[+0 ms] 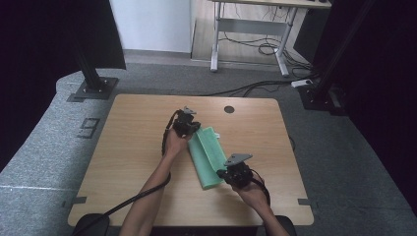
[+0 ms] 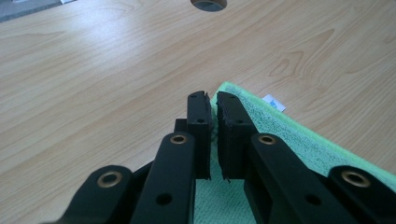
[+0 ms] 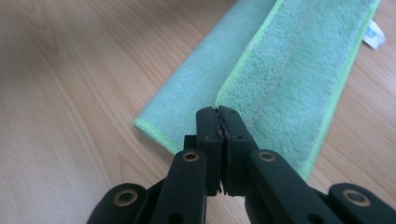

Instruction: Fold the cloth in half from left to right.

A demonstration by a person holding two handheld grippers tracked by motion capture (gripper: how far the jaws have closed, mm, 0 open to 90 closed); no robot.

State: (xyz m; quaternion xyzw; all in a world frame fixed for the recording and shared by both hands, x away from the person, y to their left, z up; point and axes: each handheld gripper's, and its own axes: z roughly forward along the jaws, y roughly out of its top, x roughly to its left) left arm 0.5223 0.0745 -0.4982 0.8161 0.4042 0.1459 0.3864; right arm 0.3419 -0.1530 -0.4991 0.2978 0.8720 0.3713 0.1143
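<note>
Green microfibre cloth (image 1: 208,157) is lying folded, soft and limp; left gripper (image 2: 212,100) and right gripper (image 3: 218,112) are pinching its edge corners, best holding places.

Figure 9 (image 1: 88,127) marked on grey floor (image 1: 44,147)

Left tongs (image 2: 212,109) pinching corner of green cloth (image 2: 299,144) on wooden table (image 2: 93,84).

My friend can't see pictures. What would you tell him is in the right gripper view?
Two black jaws of the right gripper, closed together, sit over the near end of a folded green cloth lying on a light wooden table. The cloth is fluffy on top, and a small white tag sticks out at its far edge.
</note>
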